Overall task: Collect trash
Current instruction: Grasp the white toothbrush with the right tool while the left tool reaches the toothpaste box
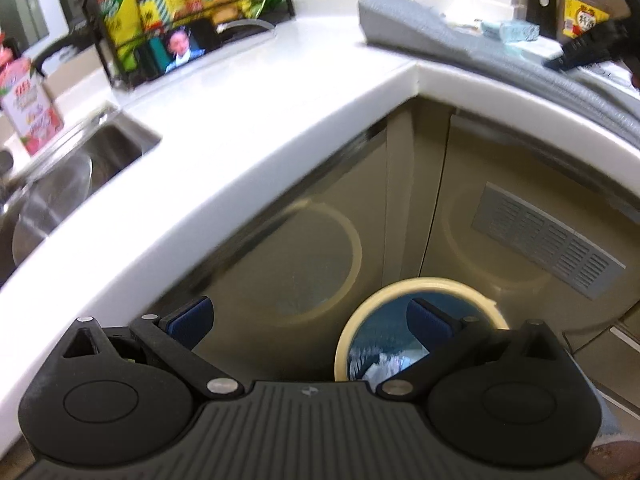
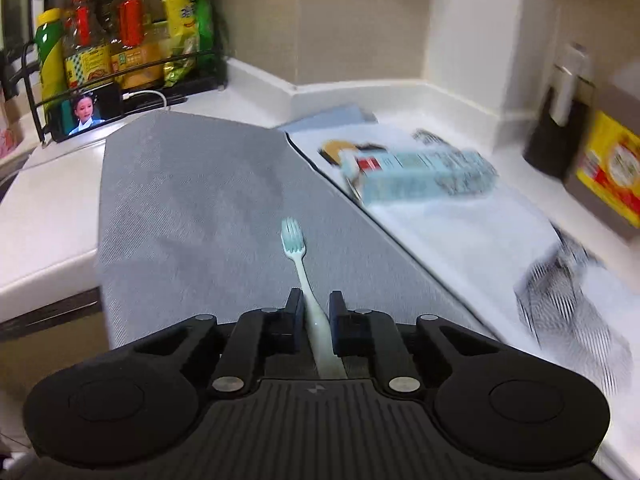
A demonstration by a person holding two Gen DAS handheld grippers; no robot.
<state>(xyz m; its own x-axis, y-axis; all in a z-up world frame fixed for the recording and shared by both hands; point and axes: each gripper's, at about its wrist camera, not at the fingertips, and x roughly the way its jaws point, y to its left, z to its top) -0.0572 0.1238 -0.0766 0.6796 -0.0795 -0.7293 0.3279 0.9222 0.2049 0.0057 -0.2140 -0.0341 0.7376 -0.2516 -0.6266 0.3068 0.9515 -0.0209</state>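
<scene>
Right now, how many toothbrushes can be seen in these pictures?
1. The toothbrush lies over the grey cloth on the counter, its handle between the fingers of the right gripper, bristles pointing away. Others may be hidden under the papers.

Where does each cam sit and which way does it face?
Left wrist: on the left gripper, angled down past the counter edge at the bin; its open fingers show.
Right wrist: on the right gripper, facing along the grey mat; fingers on a toothbrush.
Shared: bottle rack, phone, mat.
</scene>
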